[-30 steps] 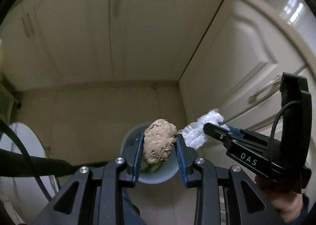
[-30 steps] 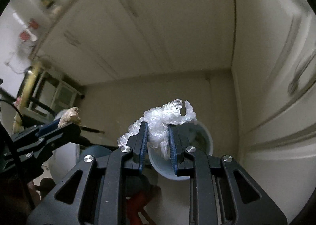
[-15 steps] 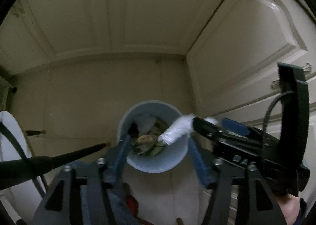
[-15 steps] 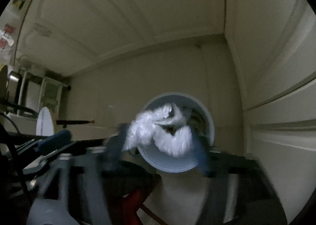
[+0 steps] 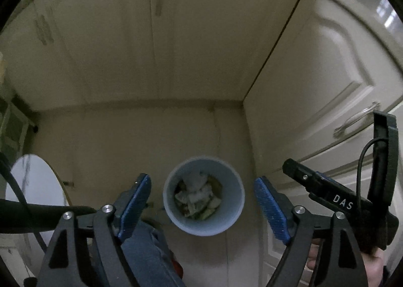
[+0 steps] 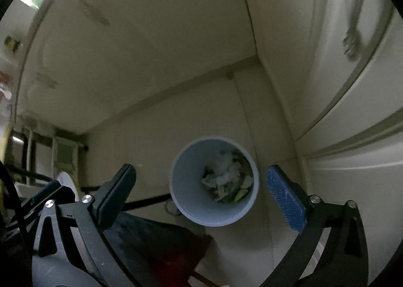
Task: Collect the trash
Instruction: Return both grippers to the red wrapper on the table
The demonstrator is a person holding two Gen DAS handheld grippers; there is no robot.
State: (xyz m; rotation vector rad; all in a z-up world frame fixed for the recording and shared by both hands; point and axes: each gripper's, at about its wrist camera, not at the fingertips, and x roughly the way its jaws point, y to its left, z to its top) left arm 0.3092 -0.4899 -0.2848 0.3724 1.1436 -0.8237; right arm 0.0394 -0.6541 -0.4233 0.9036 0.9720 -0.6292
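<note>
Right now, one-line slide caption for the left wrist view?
Left gripper, jaws just opened and empty, hangs over the grey bin of trash; right gripper alongside.

Home kitchen corner: cream cabinet doors [image 5: 314,80], waste bin [image 5: 228,224].

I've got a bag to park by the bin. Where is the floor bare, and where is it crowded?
Bare floor lies beyond the bin, up to the cabinet doors. Only a narrow strip separates the bin from the side cabinet. The near side is crowded: dark clothing and a white round object at left.
</note>
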